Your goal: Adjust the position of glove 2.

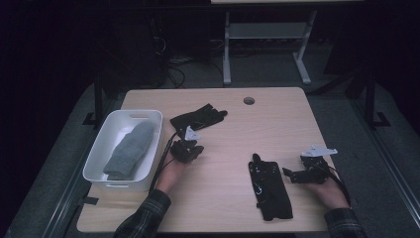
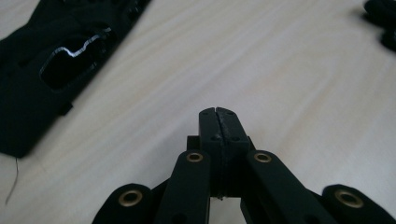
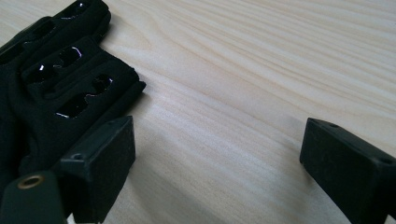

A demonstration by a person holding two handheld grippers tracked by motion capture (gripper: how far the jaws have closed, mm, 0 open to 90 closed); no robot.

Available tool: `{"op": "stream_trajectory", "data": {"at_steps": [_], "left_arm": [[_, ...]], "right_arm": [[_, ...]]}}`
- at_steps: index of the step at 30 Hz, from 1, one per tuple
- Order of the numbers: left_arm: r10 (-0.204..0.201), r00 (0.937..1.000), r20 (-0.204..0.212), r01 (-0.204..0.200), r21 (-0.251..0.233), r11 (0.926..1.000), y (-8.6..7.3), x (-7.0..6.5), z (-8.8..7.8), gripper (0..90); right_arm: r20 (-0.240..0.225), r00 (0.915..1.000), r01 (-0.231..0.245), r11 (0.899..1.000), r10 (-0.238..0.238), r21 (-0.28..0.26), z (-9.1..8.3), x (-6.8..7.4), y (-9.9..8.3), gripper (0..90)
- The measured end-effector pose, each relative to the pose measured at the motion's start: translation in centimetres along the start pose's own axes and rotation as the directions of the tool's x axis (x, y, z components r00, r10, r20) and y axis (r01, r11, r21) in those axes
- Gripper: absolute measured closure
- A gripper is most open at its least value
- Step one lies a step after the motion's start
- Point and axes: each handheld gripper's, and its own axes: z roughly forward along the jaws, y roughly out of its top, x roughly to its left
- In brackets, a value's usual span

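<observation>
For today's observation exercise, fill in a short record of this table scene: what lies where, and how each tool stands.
Surface: wooden table
Bin: white tub at the table's left edge, holding a grey sock
Far glove: black glove beside the tub, just beyond the left tool
Near glove: black glove lying flat, left of the right tool
Left tool: jaws shut, nothing between them
Right tool: jaws open, nothing between them, beside the near glove's edge
</observation>
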Motion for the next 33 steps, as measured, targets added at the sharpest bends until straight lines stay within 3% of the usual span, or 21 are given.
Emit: {"op": "stream_trajectory", "data": {"at_steps": [7,14,22,26,33], "left_arm": [[-0.012,0.9986,-0.051,0.012,-0.002,0.9999,2.3,1.9,1.9,89.4],[-0.041,0.9953,-0.087,0.04,-0.011,0.9991,3.7,4.2,3.2,89.4],[-0.088,0.9889,-0.12,0.088,-0.005,0.9961,4.3,6.0,5.2,89.4],[-0.078,0.9873,-0.138,0.082,0.02,0.9965,4.4,6.8,6.0,89.4],[-0.101,0.9879,-0.117,0.107,0.044,0.9932,4.1,7.1,6.8,89.5]], "right_arm": [[0.001,1.0,-0.003,1.0,0.003,0.002,0.0,0.0,0.0,10.1],[0.0,1.0,0.0,1.0,0.0,0.0,0.0,0.0,0.0,10.1],[-0.001,1.0,-0.001,1.0,0.001,0.0,0.0,0.0,0.0,10.1],[0.0,1.0,-0.002,1.0,0.002,0.0,0.0,0.0,0.0,10.1],[0.0,1.0,-0.003,1.0,0.003,0.0,0.0,0.0,0.0,10.2]]}}
